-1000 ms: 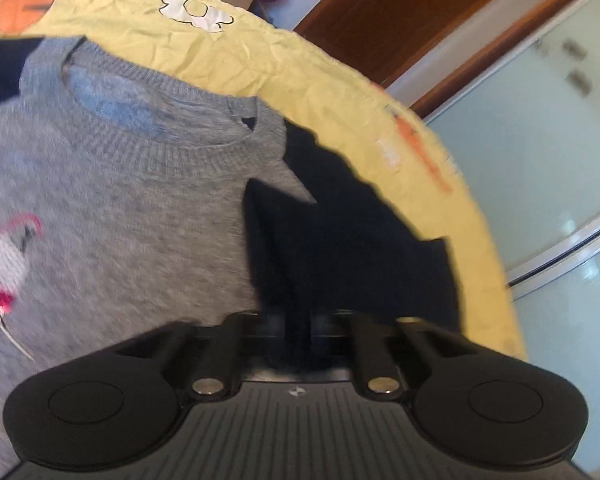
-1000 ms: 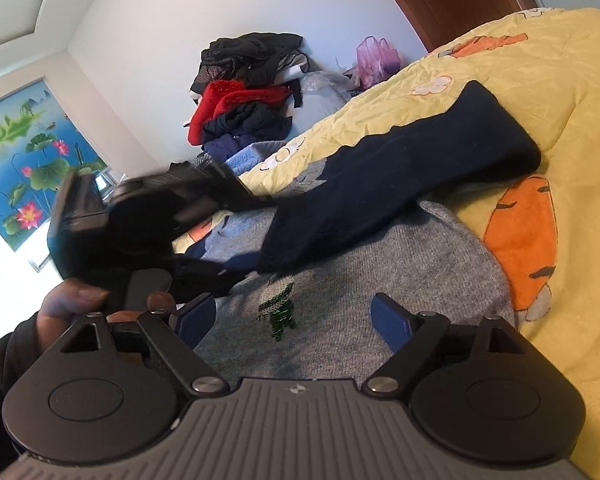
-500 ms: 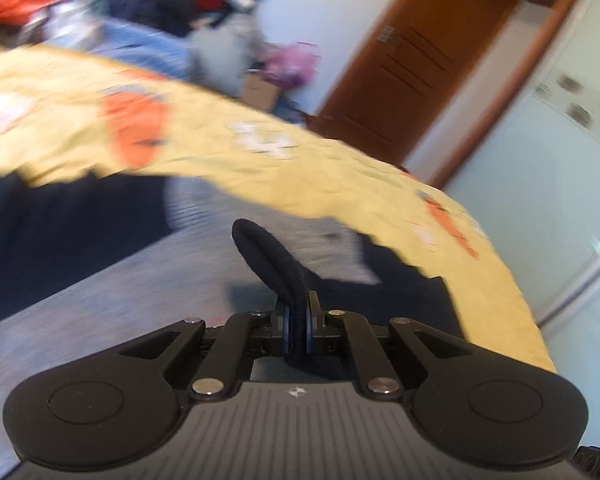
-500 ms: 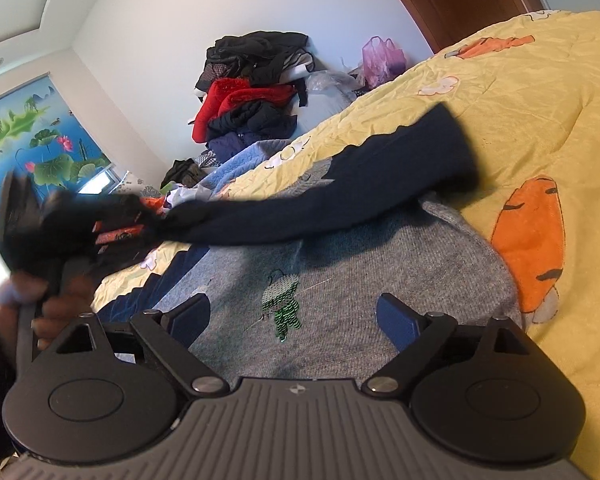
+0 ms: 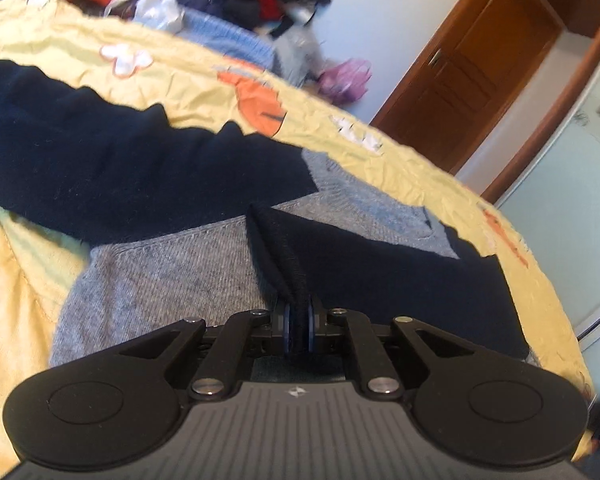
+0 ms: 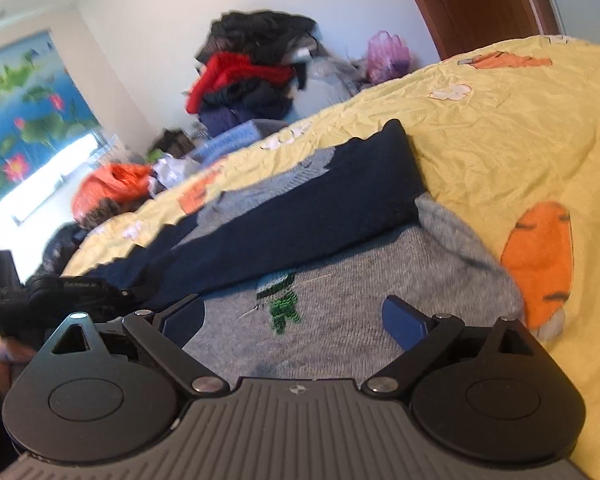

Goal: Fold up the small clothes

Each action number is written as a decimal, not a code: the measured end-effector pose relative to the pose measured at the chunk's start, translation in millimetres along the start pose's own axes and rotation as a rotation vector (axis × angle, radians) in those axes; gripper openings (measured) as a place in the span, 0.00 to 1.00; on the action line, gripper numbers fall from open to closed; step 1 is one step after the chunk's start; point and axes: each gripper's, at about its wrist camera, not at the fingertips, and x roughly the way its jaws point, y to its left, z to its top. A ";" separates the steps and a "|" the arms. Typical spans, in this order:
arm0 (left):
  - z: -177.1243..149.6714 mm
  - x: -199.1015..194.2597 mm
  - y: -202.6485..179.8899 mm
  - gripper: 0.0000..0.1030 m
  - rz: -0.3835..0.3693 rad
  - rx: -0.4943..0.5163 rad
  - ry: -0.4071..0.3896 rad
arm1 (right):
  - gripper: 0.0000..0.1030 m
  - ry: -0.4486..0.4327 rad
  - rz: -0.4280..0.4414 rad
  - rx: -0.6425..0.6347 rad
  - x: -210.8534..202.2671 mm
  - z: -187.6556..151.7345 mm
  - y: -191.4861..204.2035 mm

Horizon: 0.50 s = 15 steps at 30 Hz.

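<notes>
Folding a child's grey sweater (image 6: 340,332) on a yellow quilt (image 6: 520,152) printed with carrots, we have the left gripper (image 5: 298,330) pinched tight on the cuff of a navy sleeve (image 5: 380,272), so that the sleeve can be drawn across the grey chest instead of trailing off the side. The other navy sleeve (image 6: 300,220) already lies in a band across the body, just above the small green knitted figure (image 6: 282,300). Our right gripper (image 6: 296,320) hovers over the lower chest with nothing between its blue pads; its jaws have just been spreading wider, we judge to leave the cloth free. The sweater lies flat, front up. A heap of unsorted clothes (image 6: 252,68) waits against the far wall.
</notes>
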 end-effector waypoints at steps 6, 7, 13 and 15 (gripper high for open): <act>-2.8 -1.2 19.0 0.09 -0.080 -0.114 -0.020 | 0.95 -0.041 -0.159 -0.265 51.8 66.1 29.7; -2.9 -1.4 20.2 0.09 -0.085 -0.121 -0.021 | 0.92 -0.013 -0.207 -0.293 68.7 72.3 29.5; -4.0 -1.8 23.5 0.09 -0.104 -0.145 -0.024 | 1.00 0.113 -0.357 -0.363 128.7 59.8 6.2; -3.7 -1.8 26.0 0.09 -0.114 -0.163 -0.021 | 1.00 0.090 -0.341 -0.335 124.4 53.8 -0.3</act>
